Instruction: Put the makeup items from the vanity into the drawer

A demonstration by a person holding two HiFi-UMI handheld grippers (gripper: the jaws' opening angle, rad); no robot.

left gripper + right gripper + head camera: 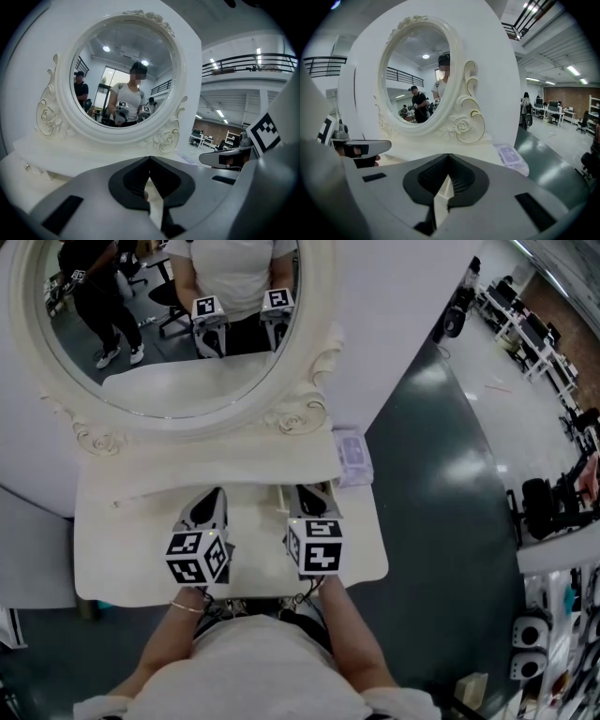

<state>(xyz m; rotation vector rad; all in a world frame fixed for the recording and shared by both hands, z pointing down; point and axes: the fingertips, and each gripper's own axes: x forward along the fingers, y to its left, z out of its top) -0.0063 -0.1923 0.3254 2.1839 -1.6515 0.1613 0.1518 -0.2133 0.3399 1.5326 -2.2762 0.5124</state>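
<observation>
Person: a white top and both forearms fill the bottom of the head view, one hand on each tool.
Left gripper: held over the near-left part of the vanity top and pointing toward the mirror. In its own view the jaws meet at the tips with nothing between them, and only the pale top shows through the slit lower down.
Right gripper: side by side with the left one, near it but apart, aimed the same way. Its jaws are closed tip to tip and empty.
Marker cubes: one sits on the back of each tool, nearest the person.
Vanity: a cream-white table with a bare flat top and a raised shelf along the back.
Mirror: oval, in a carved frame with rose scrolls, standing on the shelf. It reflects the person, both cubes and a second figure in dark clothes.
Packet: a flat pale pack with a lilac label lies at the right end of the shelf, just beside the frame's right scroll and beyond the right gripper's tips.
Thin pale strip: lies on the top between the two tools; what it is cannot be told.
Floor: dark and glossy, to the right of the table.
</observation>
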